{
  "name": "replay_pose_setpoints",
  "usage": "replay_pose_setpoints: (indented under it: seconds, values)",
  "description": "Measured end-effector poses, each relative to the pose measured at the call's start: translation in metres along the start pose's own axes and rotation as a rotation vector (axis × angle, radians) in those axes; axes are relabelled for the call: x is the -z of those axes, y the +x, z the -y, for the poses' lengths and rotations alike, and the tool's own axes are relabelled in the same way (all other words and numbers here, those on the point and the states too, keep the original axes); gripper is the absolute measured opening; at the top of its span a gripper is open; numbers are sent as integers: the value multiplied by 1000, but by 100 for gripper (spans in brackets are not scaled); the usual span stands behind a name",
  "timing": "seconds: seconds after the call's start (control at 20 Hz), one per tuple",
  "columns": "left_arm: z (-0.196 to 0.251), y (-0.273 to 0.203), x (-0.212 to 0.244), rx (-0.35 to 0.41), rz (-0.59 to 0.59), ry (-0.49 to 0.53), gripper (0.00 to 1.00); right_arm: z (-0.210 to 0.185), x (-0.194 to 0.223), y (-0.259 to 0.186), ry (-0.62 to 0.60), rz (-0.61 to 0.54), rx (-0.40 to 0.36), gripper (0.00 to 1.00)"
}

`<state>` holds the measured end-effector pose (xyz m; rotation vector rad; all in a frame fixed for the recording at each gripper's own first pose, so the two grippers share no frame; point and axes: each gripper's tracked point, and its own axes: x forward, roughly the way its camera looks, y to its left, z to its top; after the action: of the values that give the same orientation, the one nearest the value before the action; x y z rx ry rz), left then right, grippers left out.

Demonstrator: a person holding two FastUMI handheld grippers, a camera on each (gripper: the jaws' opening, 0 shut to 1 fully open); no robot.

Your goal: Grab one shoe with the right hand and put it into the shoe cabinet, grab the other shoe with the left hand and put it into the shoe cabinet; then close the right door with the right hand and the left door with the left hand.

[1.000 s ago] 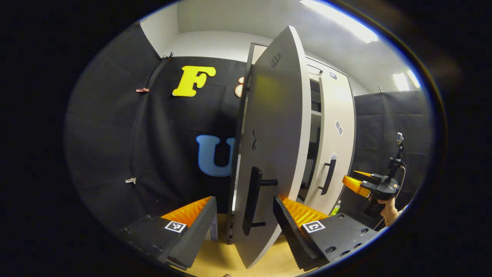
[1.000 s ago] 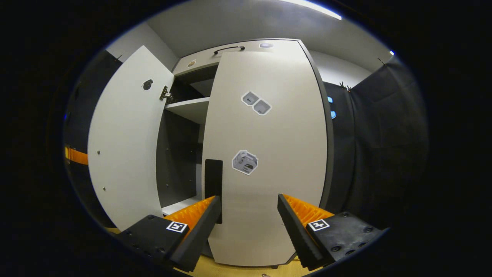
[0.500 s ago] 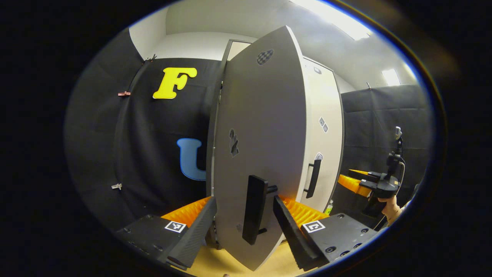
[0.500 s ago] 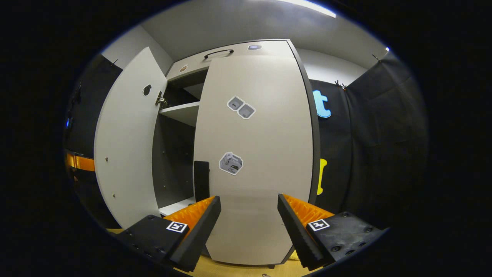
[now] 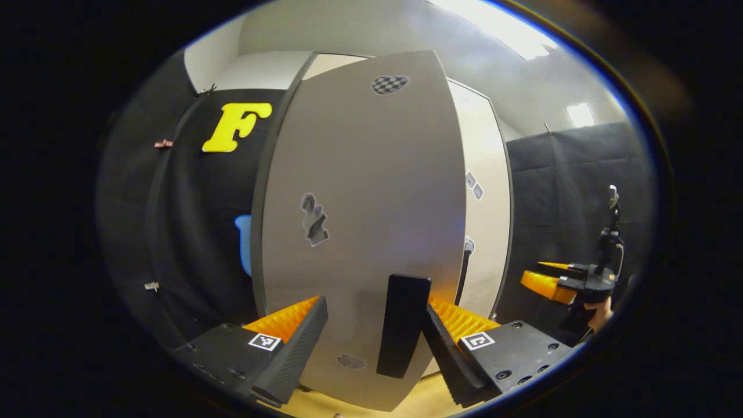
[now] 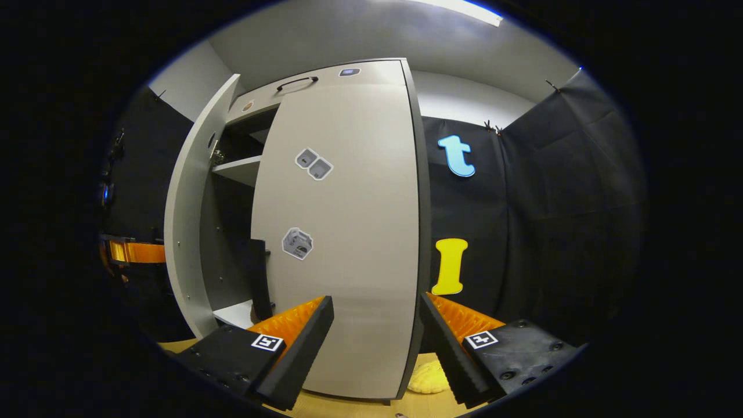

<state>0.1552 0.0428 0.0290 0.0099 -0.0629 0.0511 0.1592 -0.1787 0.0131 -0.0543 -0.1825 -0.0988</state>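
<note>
Shoe cabinet (image 5: pixel 487 174) stands against the booth wall. Left gripper view: left door (image 5: pixel 360 220) is swung most of the way toward the cabinet front, its outer face to the camera. Left tongs (image 5: pixel 374 331) are spread wide with the door's dark handle (image 5: pixel 401 325) between the fingers, just beside or touching the right finger, not pinched; judged a push to shut, so no grip needed. Right door (image 5: pixel 482 220) looks closed behind. Far right, the right tongs (image 5: pixel 543 276) in a hand (image 5: pixel 601 305), held clear of the cabinet.

Right gripper view: right tongs (image 6: pixel 376 331) spread, empty, facing the right door (image 6: pixel 348 232), which sits flush. Left door (image 6: pixel 188 232) is ajar, edge-on, a shelf (image 6: pixel 235 169) visible in the gap. Shoes can't be made out inside. Yellow soft thing (image 6: pixel 428 380) lies on the floor by the cabinet foot, unclear what. Judged: last step, nearly done.
</note>
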Motion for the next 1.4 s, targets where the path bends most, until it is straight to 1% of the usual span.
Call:
replay_pose_setpoints:
  seconds: [0.1, 0.15, 0.2, 0.25, 0.5, 0.9, 1.15, 1.25, 1.4]
  values:
    - [9, 12, -2, -35, 0, 90, 97, 10, 3, 0, 10, -9, 13, 98]
    - [12, 17, -2, -53, -3, 124, 96, 14, 5, 2, 17, -16, 15, 97]
    - [15, 23, -2, -66, -3, 141, 96, 17, 8, 3, 23, -23, 17, 98]
    - [16, 25, -1, -77, -3, 147, 93, 19, 10, 3, 27, -29, 17, 98]
    - [27, 53, 0, -95, -1, 108, 92, 31, 17, 5, 38, -52, 18, 98]
    - [31, 84, 4, -121, 1, 106, 92, 44, 21, 4, 42, -68, 22, 98]
    - [44, 103, 10, -109, -10, 102, 92, 50, 20, -8, 35, -77, 32, 98]
    - [47, 103, 10, -112, -5, 122, 93, 55, 18, -14, 38, -78, 41, 98]
    - [54, 94, 3, -93, 24, 93, 93, 59, 14, -23, 37, -76, 56, 98]
